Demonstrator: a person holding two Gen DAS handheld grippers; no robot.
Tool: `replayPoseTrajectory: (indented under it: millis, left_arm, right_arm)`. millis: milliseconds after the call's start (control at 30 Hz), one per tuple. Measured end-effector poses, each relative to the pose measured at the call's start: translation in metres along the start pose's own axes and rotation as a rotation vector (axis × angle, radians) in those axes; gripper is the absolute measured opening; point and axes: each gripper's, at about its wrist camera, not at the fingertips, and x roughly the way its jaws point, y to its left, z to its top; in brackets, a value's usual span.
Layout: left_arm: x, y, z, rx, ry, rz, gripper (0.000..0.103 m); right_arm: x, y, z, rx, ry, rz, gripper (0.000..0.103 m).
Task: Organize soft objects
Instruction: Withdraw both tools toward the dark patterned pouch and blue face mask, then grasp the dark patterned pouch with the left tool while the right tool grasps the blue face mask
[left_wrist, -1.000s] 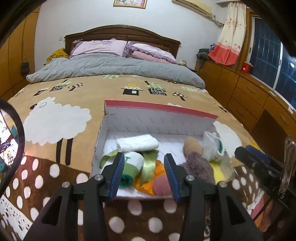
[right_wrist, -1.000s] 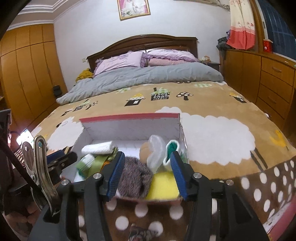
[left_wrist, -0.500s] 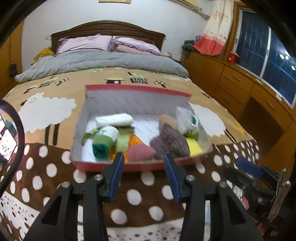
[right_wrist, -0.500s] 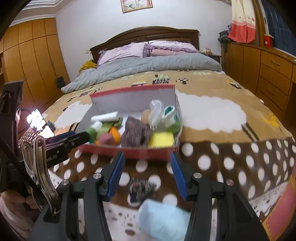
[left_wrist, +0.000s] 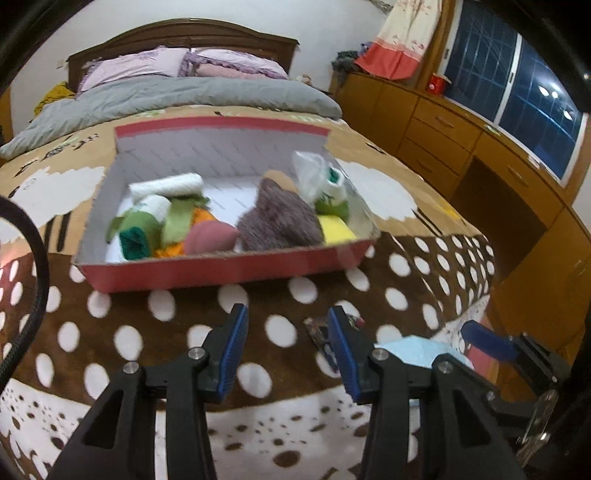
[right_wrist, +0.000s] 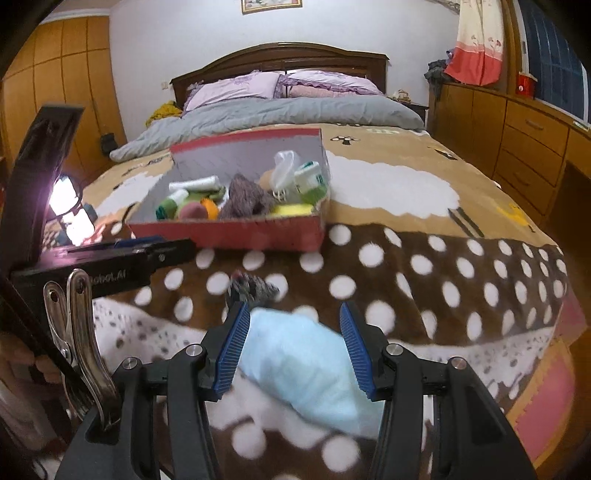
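We've got a pale blue soft bundle (right_wrist: 314, 373) lying on the near edge of the bed's spotted blanket (right_wrist: 424, 266), sitting between the blue pads of our right claw (right_wrist: 291, 345), which is spread and not pinching it. A small grey fuzzy thing (right_wrist: 253, 288) lies just beyond. Farther up sits the red box (left_wrist: 221, 267) of soft stuff. Left claw (left_wrist: 286, 349) hangs released over the blanket, nothing in it.

Red box (left_wrist: 221, 271); brown white-dotted blanket (left_wrist: 369, 295); pale-blue cloth (right_wrist: 314, 373).
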Motion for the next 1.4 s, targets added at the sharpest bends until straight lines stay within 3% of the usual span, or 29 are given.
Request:
replayPoseTrajectory:
  millis: [167,733,900,1400]
  left_arm:
    - [0.010,-0.014,-0.007,0.025,0.020,-0.013,0.059]
    - [0.054,-0.035,-0.019,0.075,0.083,0.004,0.059]
    - [0.057,-0.034,-0.020,0.067,0.092,-0.018,0.036]
    - [0.035,-0.020,-0.018,0.057,0.043,0.003,0.031]
  right_arm:
    - [-0.001,-0.009,-0.016,0.002,0.015,-0.012,0.052]
    - [0.016,-0.031,-0.034,0.053,0.055,-0.008,0.058]
    - [0.023,-0.025,-0.035,0.039,0.050,0.000,0.058]
    - [0.030,-0.021,-0.039,0.008,0.064,0.026,0.058]
